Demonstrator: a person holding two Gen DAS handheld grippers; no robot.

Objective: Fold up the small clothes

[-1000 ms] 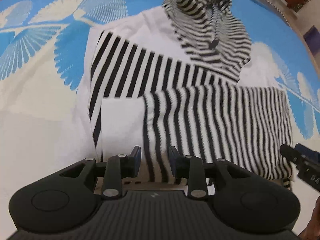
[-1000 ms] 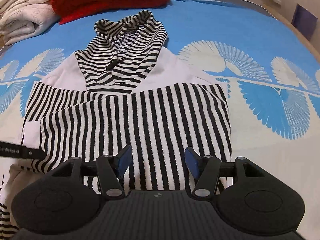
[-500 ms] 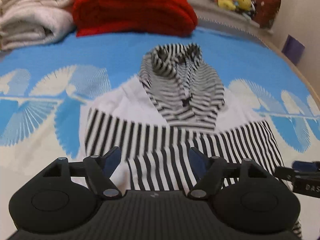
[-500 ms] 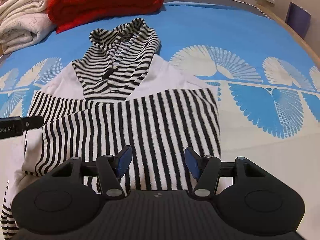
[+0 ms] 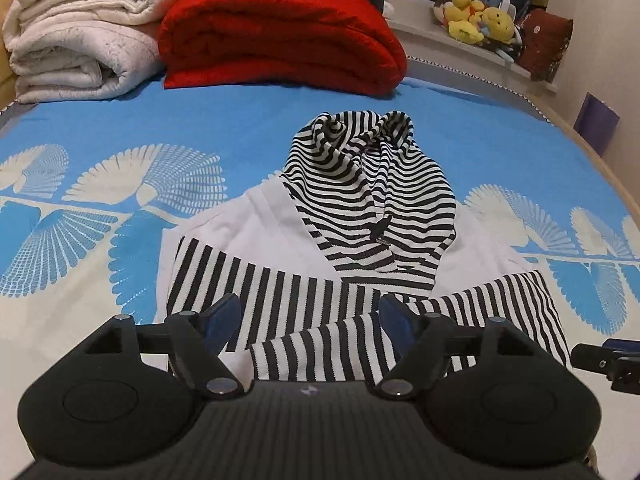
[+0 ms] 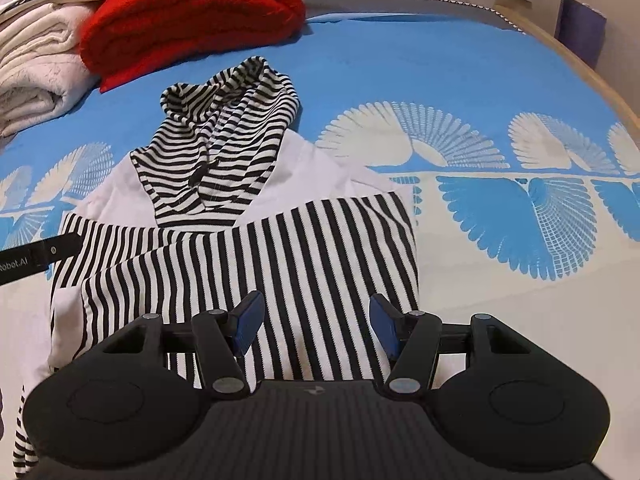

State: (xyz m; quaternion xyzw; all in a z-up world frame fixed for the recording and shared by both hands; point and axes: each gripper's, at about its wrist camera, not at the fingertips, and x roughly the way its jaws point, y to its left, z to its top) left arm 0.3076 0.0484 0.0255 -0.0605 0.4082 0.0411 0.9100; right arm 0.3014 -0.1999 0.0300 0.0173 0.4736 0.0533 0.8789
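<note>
A small black-and-white striped hooded top (image 5: 352, 248) lies flat on the blue patterned bedspread (image 5: 224, 120), hood away from me, both striped sleeves folded across its white body. My left gripper (image 5: 310, 320) is open and empty, above the top's near left part. My right gripper (image 6: 316, 320) is open and empty, above the folded striped sleeve (image 6: 280, 264). The right gripper's tip shows at the left wrist view's right edge (image 5: 604, 364); the left gripper's tip shows at the right wrist view's left edge (image 6: 36, 256).
A folded red blanket (image 5: 280, 36) and folded white blankets (image 5: 80, 32) lie at the far end of the bed. Yellow plush toys (image 5: 476, 20) sit on a ledge behind. The bed's wooden edge (image 6: 592, 76) runs along the right.
My left gripper opened, let go of the sleeve, and pulled back and tilted up. The right gripper stayed open and drew back slightly.
</note>
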